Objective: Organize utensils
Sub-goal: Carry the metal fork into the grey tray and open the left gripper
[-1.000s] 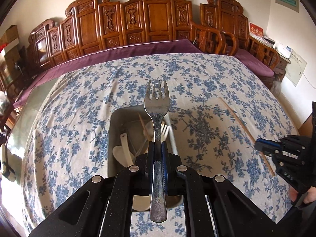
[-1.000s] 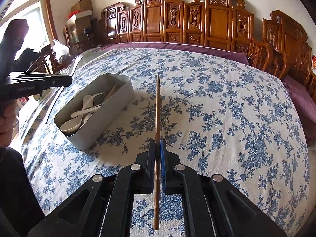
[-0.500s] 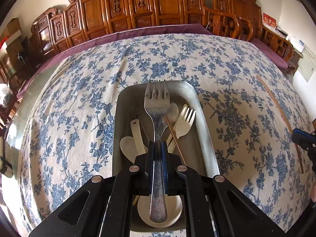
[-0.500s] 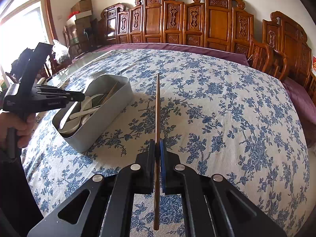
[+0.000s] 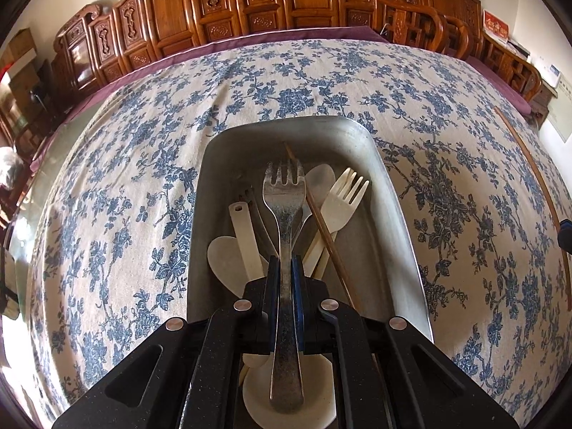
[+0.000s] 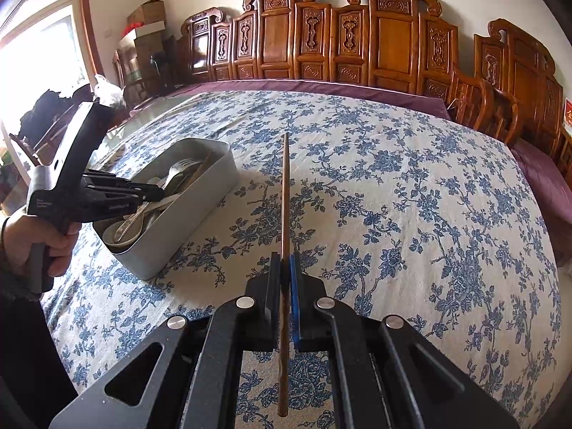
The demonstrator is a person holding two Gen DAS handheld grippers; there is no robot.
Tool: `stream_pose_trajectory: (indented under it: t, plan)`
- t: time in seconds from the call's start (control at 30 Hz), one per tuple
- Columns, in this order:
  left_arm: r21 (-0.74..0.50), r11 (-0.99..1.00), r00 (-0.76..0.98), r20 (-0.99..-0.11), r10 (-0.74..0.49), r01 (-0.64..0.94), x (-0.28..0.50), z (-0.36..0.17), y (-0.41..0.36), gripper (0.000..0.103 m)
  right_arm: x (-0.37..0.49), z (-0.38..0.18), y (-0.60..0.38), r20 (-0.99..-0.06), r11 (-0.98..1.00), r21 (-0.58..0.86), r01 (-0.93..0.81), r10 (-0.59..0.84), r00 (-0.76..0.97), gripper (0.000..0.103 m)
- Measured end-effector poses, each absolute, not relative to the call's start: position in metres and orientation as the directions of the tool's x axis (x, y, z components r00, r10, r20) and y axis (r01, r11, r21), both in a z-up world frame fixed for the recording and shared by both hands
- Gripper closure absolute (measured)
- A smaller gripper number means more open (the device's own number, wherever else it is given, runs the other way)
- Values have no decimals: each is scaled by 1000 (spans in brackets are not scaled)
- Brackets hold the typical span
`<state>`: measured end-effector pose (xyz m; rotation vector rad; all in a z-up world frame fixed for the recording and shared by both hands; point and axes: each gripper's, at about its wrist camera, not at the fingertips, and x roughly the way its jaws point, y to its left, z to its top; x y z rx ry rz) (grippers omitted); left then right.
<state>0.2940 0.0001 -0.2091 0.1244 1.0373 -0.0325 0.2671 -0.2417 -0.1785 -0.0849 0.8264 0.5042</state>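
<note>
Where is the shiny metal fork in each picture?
Left wrist view: the metal fork is in the middle, clamped in the left gripper, prongs pointing away over the grey tub.
Right wrist view: the fork is at the left, sticking out of the left gripper above the same tub.
Shared landmark: the grey tub on the blue flowered tablecloth.
</note>
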Motion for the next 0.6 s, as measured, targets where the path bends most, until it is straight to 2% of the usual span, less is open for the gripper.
stream_pose_trajectory:
  t: [0.23, 0.3, 0.37, 0.43, 0.57, 0.6]
  plan:
    - [71, 995, 520, -854, 23, 73, 295, -198, 3, 95, 267, -179, -242, -722, 879, 119, -462, 396, 567, 97]
    - [76, 995, 533, -845, 30, 65, 293, -194, 6, 87, 266, -178, -242, -722, 879, 119, -463, 396, 567, 97]
    - [68, 996, 547, -836, 25, 58, 289, -189, 9, 84, 266, -178, -241, -721, 879, 117, -463, 396, 569, 97]
    - [61, 997, 554, -833, 20, 56, 285, -185, 11, 71, 265, -178, -240, -721, 879, 116, -462, 395, 570, 97]
    - [49, 997, 579, -815, 5, 61, 270, -176, 16, 59, 265, -179, -238, -720, 880, 115, -461, 394, 571, 97]
    - [47, 997, 585, -811, 1, 63, 267, -175, 16, 53, 264, -179, -237, -720, 880, 116, -462, 394, 571, 97]
